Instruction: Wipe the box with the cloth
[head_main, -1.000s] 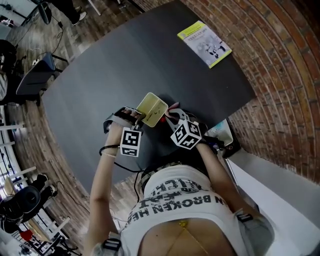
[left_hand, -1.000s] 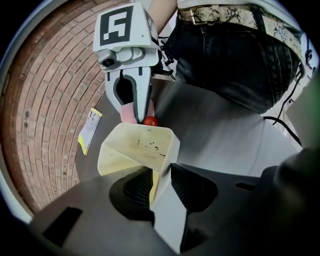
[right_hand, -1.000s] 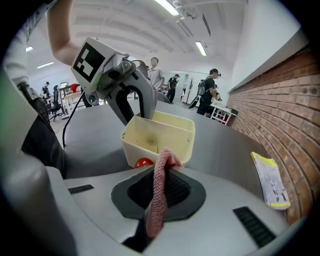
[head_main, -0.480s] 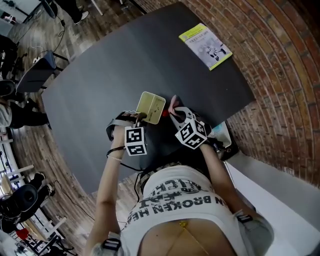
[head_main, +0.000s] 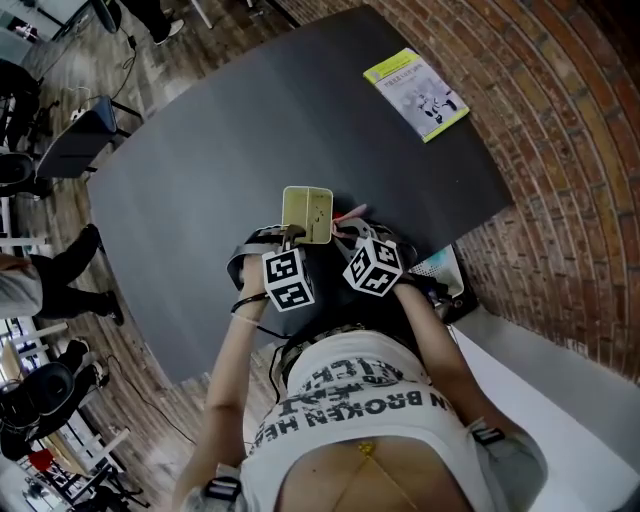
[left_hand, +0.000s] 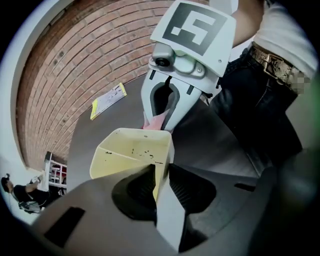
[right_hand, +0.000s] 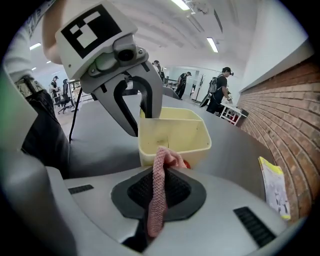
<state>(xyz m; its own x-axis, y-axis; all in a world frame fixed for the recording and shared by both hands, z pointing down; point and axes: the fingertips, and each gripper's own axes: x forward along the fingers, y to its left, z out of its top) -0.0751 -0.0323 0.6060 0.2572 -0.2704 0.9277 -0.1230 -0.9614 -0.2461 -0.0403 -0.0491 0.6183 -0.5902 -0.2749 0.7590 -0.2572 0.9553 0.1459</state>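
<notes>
Now left tool (left_hand: 160, 172), just closing, clamps the box (left_hand: 131, 152) by its wall; right tool (right_hand: 159, 175) pinches cloth (right_hand: 159, 200).

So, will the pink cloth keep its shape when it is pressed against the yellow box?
Probably not: the cloth sits pinched into a thin limp fold in the right gripper, so it looks floppy. Its knitted surface likely grips rather than slides. It seems light and should bend against the box wall.

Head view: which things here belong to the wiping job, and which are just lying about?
In use: pale yellow plastic box, its wall gripped by the left tongs, which have just been closing; pink knitted cloth pinched in the right tongs.
Lying about: yellow-edged printed booklet on the dark table.
</notes>
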